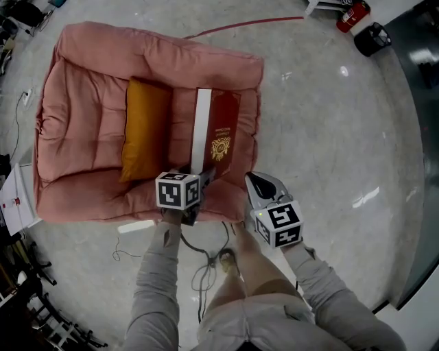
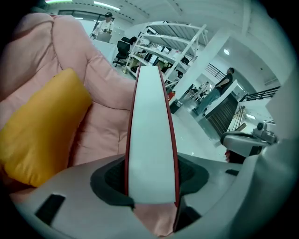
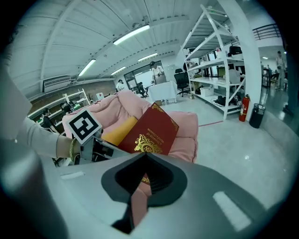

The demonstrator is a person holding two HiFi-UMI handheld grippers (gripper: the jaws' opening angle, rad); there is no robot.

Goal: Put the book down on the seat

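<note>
A dark red book with a gold emblem is over the pink padded seat, between the orange pillow and the seat's right arm. It stands tilted on edge, with its white page edge turned left. My left gripper is shut on the book's near end. In the left gripper view the page edge runs up between the jaws. Whether the book touches the cushion I cannot tell. My right gripper hangs by the seat's front right corner, shut and empty, facing the book's cover.
A thin cable loops on the grey floor by the person's legs. A red fire extinguisher and a black bin stand at the far right. White papers lie left of the seat. White shelving stands behind.
</note>
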